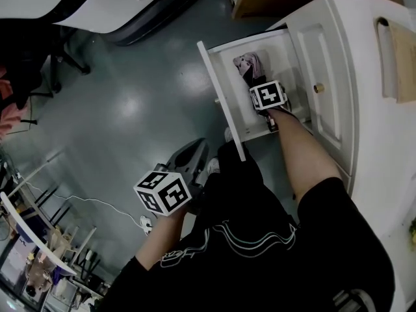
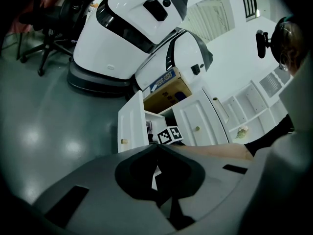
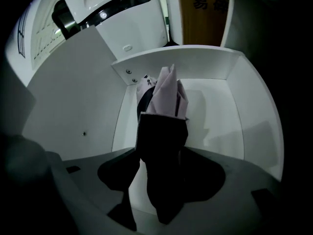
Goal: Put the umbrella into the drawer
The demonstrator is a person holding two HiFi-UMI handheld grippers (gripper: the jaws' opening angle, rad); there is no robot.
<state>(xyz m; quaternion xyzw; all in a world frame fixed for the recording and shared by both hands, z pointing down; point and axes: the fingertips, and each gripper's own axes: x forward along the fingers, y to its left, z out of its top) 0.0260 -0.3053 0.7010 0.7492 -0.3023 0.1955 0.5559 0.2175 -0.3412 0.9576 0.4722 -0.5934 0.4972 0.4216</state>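
Umbrella (image 3: pixel 164 97), folded short, with pale pink pleated fabric at one end and a dark sleeve or grip at the other: it sits inside the open white drawer (image 3: pixel 181 50), dark end nearest us at the bottom centre of the right gripper view and pink end toward the drawer's back wall. The right gripper (image 3: pixel 146 207) has its jaws spread around that dark end. A pale gap shows beside the left jaw, so we read them as released, not pressing. We cannot tell whether the umbrella lies flat yet or leans.

We judge it light, with a stiff core under soft, yielding folds, and probably slick on its fabric. The dark firm end is the place to hold it, since the loose pink pleats would crush and slide.

At the lower left of the head view, the left gripper (image 2: pixel 157 148) hangs with jaws clenched on nothing. Past the drawer stand the white cabinet (image 1: pixel 325 64) and the grey glossy floor (image 1: pixel 130 96), with a brown cardboard box (image 2: pixel 166 87) farther off.
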